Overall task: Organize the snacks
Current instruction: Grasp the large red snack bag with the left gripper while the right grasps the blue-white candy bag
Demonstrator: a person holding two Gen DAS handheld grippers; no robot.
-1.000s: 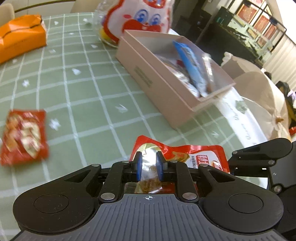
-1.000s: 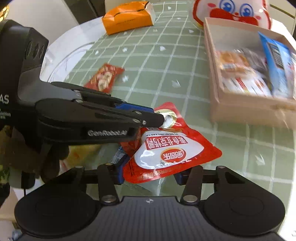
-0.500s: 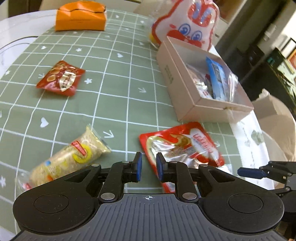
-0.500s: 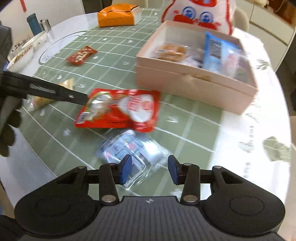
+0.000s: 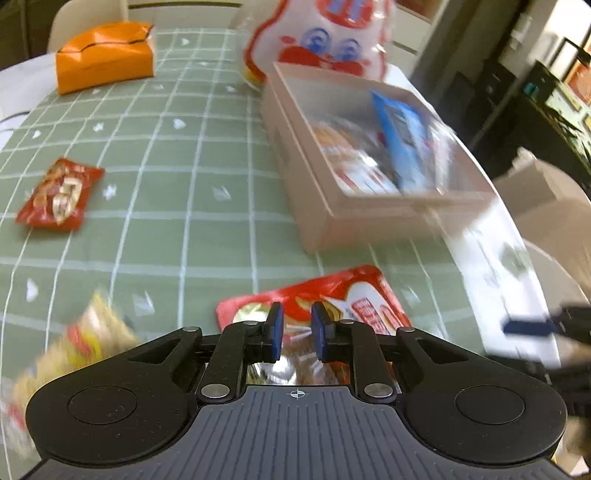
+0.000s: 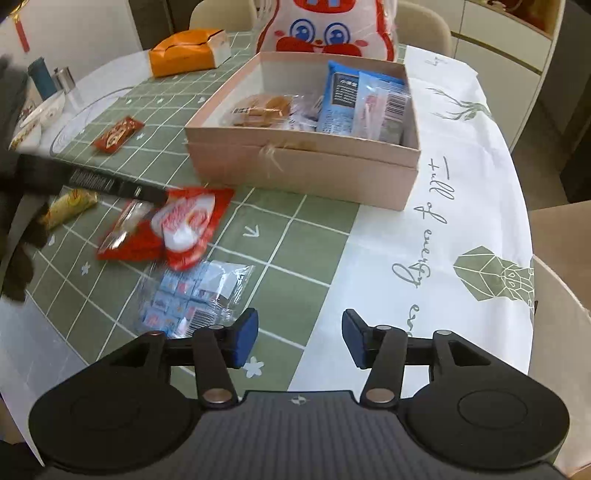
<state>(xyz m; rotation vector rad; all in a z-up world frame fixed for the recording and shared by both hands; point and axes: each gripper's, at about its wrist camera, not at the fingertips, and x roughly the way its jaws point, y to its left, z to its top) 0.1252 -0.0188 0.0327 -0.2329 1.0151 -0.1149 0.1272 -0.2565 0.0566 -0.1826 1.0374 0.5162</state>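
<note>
Since a second ago the red pouch (image 6: 173, 225) has gone from between the two grippers to the green check cloth (image 5: 207, 229) in front of the pink box (image 6: 303, 173), and the right gripper (image 6: 299, 338) has drawn back from it, its jaws having just been opening and now standing apart with nothing between them. Over the pouch's near end sits the left gripper (image 5: 297, 332), its blue pads close together with a narrow gap; whether they pinch the wrapper cannot be told through the blur. Just beside the pouch, on the side away from the box, lies a clear bag of small blue sweets (image 6: 192, 299). A yellow snack bar (image 6: 70, 206) lies further left of the box, a small red packet (image 6: 118, 133) beyond it. Inside the box sit a blue packet (image 6: 341, 99) and other wrapped snacks. Behind the box stand an orange carton (image 6: 184, 55) and a white bag with a cartoon face (image 6: 325, 29)
</note>
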